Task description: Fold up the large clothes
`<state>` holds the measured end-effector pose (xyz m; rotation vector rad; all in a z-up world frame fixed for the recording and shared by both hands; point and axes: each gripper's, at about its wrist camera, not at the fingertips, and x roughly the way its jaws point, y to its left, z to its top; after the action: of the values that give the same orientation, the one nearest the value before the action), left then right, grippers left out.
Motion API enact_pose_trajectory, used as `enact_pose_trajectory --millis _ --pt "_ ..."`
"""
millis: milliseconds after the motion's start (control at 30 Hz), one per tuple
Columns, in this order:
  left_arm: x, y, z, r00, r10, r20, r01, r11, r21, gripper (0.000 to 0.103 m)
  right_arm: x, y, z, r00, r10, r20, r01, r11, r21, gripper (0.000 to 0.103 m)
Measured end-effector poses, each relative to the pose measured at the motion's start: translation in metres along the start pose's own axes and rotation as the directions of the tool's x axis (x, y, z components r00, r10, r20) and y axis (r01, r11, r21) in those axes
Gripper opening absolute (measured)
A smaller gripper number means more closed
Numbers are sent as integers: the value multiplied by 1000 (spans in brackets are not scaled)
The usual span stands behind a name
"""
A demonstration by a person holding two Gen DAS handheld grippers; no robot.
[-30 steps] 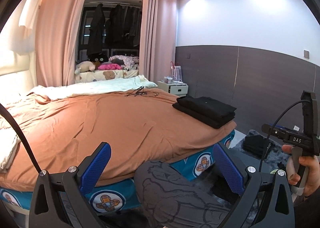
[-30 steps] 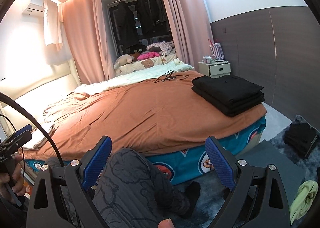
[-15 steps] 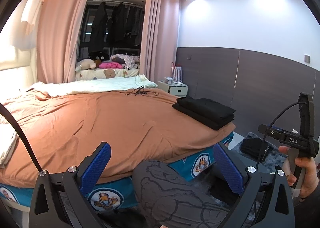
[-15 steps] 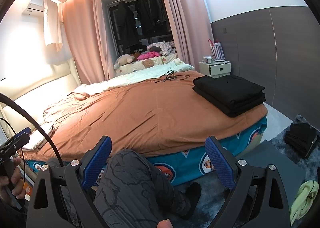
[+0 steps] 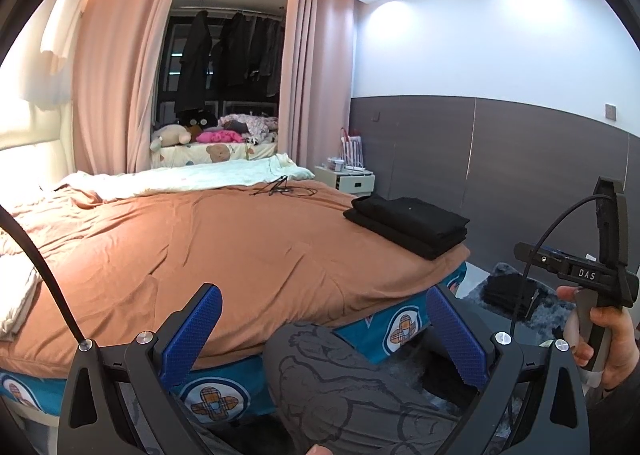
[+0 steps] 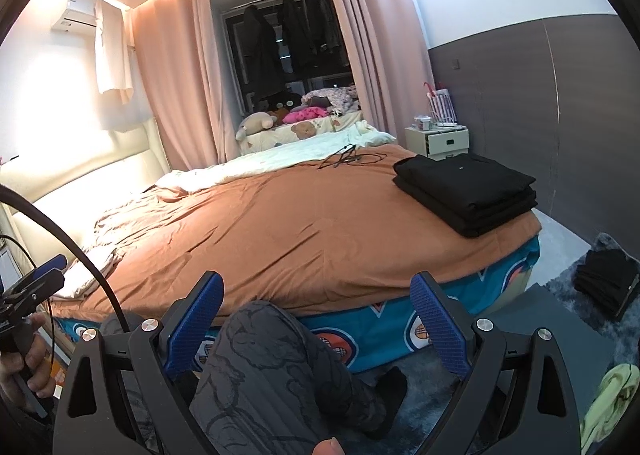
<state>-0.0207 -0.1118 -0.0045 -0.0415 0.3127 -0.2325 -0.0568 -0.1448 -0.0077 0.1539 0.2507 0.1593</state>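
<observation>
A stack of folded black clothes [image 5: 408, 224] lies on the right corner of the bed's orange cover [image 5: 224, 255]; it also shows in the right wrist view [image 6: 466, 191]. More dark folded clothes [image 6: 608, 283] lie on the floor rug at right. My left gripper [image 5: 320, 335] is open and empty, held in front of the bed's near edge above my knee [image 5: 340, 383]. My right gripper [image 6: 316, 319] is open and empty, also short of the bed. The right gripper's handle [image 5: 592, 279] shows in my hand at the right of the left wrist view.
A black cable [image 6: 348, 159] lies on the far part of the bed, by a white quilt [image 5: 208, 177]. A white nightstand [image 6: 438, 141] stands by the dark wall. A yellow-green cloth [image 6: 608, 395] lies on the floor at lower right. A white folded cloth [image 5: 14, 295] sits on the bed's left side.
The left wrist view has tilted slightly upward, so the bed sits a little lower in it. The right view is almost unchanged. Both grippers stay open.
</observation>
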Motion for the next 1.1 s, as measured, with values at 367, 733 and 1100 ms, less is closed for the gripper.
enact_pose_trajectory --millis 367,733,1100 --pt "-4 1 1 1000 10 5 -10 1000 -11 103 -4 -4 1 1000 -19 5 19 1000 -21 94" --pt "-8 -2 2 999 25 22 -24 1000 -16 103 -3 -11 4 1000 -12 4 12 1000 -17 94" --pt "-10 0 3 999 32 27 -31 999 -24 103 -3 -15 4 1000 -8 -2 8 1000 -21 94"
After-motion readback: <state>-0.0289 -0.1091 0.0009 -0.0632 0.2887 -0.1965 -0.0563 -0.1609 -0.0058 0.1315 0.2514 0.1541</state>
